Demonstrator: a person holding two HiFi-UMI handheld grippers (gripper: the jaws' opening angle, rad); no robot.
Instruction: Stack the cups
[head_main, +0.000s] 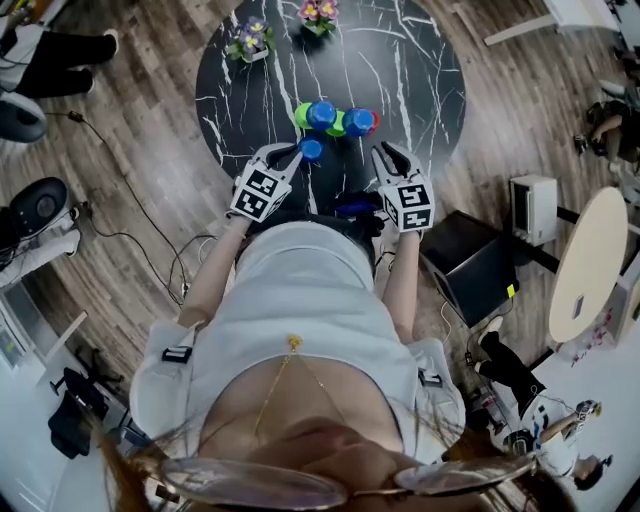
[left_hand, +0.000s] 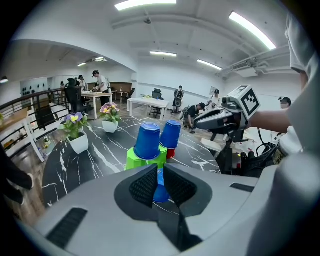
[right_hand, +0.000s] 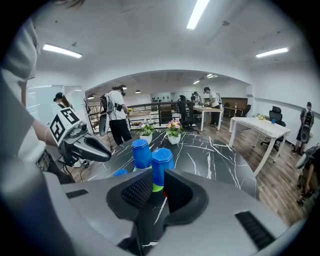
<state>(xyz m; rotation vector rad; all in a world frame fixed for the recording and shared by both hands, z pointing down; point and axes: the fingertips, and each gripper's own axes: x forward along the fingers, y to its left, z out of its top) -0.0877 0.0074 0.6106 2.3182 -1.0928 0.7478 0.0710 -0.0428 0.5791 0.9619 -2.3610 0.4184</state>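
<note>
Left gripper view shows the left gripper (left_hand: 159, 169) closed tight on a held blue cup (left_hand: 160, 193). It pinches only a thin bit of that cup. The cup is low over the black counter (left_hand: 95, 150), just in front of the pile. I cannot tell if it touches the counter, or which way its mouth points.

Just past it, two green cups (left_hand: 136, 160) stand side by side on the counter, mouths down. On top of them sit the near blue cup (left_hand: 147, 141) and the far blue cup (left_hand: 170, 134), mouths down too. Their long way goes straight up, with the flat bottoms on top. A red cup (left_hand: 171, 153) peeks out low behind them.

The right gripper (right_hand: 158, 176) has its jaws a little apart and holds nothing. The pile shows through the gap, a bit away.

I think the job is partly done. The bottom cups are set and two blue ones are up. The held cup is not on the pile yet. It probably goes on next, mouth down like the others.
</note>
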